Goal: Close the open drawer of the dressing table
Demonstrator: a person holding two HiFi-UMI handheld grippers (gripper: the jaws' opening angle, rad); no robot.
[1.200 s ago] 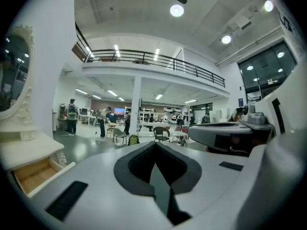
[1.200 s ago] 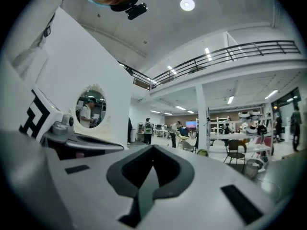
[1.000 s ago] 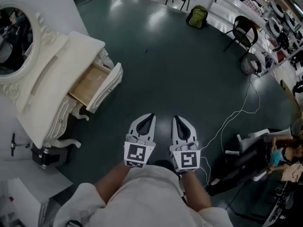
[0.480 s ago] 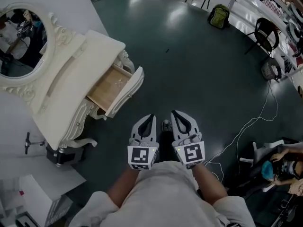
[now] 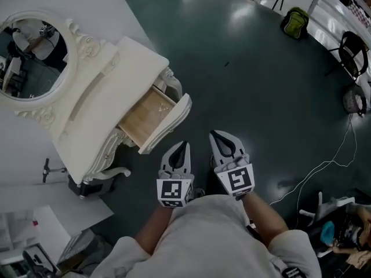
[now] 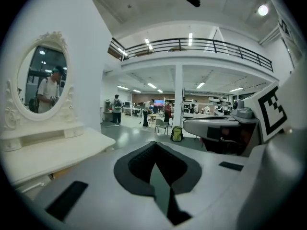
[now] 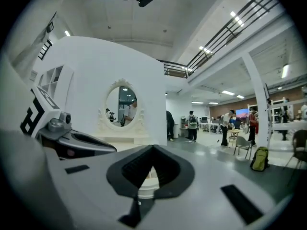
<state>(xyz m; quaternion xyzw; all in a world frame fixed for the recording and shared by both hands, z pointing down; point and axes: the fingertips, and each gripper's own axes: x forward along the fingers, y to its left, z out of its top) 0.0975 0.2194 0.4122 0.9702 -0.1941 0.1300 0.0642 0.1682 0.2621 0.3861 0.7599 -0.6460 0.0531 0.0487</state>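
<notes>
I can't read a single word, number or brand anywhere. The only printed marks sit in the lower centre of the head view: black-and-white square patterns on the left marker cube (image 5: 173, 192) of the left gripper (image 5: 184, 144) and the right marker cube (image 5: 239, 181) of the right gripper (image 5: 215, 135). They are coded shapes, not letters. A lit screen (image 7: 239, 113) far back is too small to read.

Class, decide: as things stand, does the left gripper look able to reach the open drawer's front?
Probably yes: the left gripper, jaws shut, sits near the drawer front, with only bare floor between them.
</notes>
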